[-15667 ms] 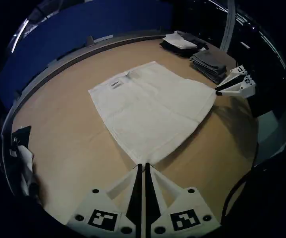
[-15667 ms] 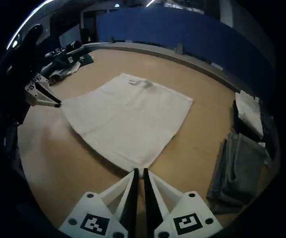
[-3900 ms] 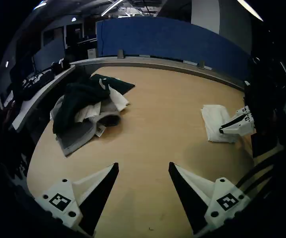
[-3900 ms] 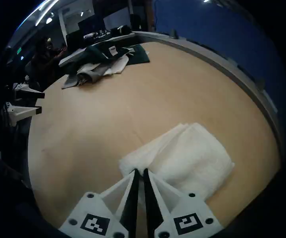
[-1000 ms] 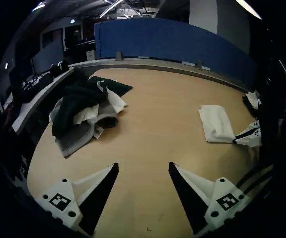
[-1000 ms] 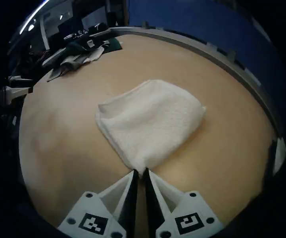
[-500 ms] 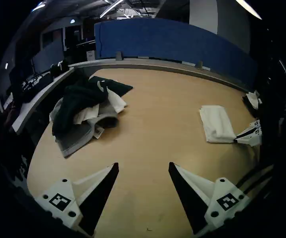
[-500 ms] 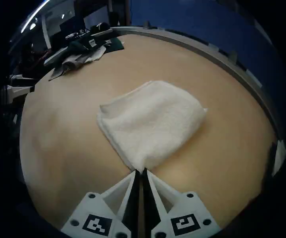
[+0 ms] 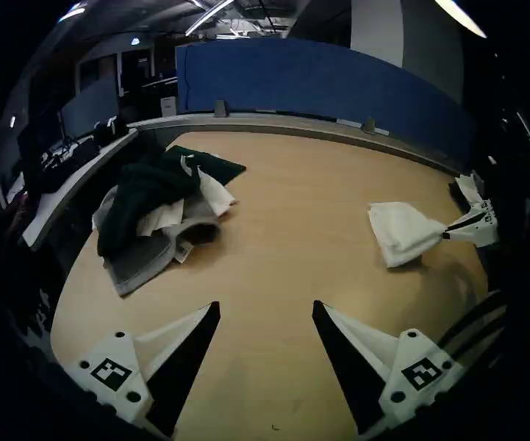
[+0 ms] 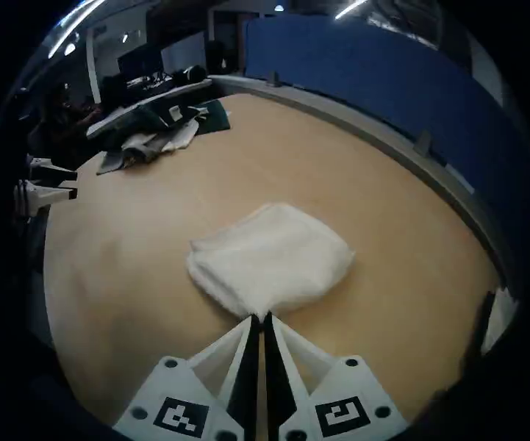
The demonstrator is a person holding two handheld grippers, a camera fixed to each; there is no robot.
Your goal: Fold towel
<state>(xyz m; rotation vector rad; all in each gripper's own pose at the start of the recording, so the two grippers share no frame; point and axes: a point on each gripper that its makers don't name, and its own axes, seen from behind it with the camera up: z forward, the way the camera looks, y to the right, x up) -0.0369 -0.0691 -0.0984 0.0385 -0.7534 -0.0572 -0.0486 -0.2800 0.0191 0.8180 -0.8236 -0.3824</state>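
The soft, light, folded towel (image 10: 272,253) lay well apart from the clothes heap (image 9: 154,206), 1 corner pinched by the right gripper (image 10: 259,320), probably best held through all layers, while the left gripper (image 9: 265,303) stood spread nearer that heap.

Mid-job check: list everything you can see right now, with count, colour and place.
Towel: one, white, folded, mid-table, near corner pinched.
Cloth pile: one heap, dark green, grey and white, on the table's left side in the left gripper view.
Table: one, light wood, curved grey edge.
Partition: one, blue, behind the table.
Left gripper: white fingers, open, over the table.
Right gripper: white fingers, shut on the towel's corner.
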